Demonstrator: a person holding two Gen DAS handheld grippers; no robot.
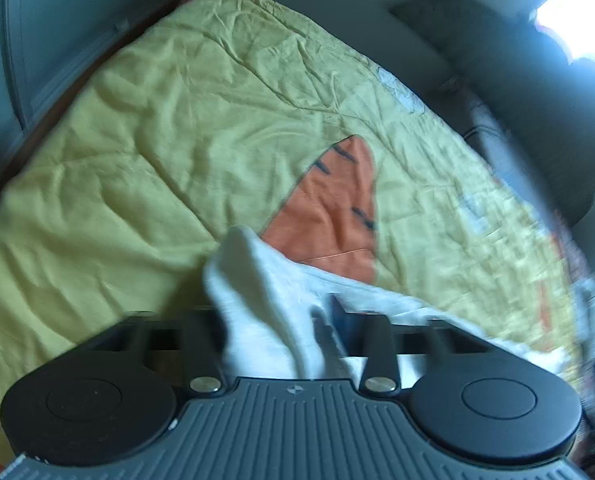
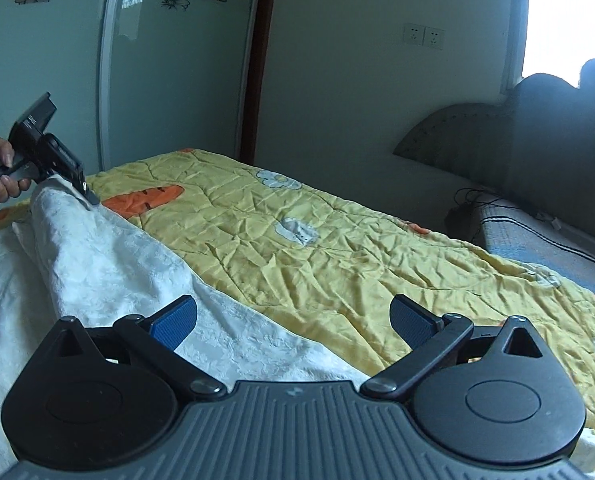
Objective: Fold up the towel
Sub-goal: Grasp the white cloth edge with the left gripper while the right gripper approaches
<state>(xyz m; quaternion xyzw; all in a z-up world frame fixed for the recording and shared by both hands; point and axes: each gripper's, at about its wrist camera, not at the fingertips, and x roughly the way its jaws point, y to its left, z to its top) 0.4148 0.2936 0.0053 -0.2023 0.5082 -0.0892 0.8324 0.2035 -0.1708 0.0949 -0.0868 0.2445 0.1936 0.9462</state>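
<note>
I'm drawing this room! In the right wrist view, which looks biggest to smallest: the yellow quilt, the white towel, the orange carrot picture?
1. yellow quilt
2. white towel, though nearness to the camera enlarges it
3. orange carrot picture

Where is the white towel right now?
The white towel lies on the yellow bedspread, left in the right wrist view, one corner lifted by the left gripper.

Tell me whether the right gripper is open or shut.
Open. The right gripper has its blue-padded fingers spread wide apart, nothing between them, above the white towel.
</note>
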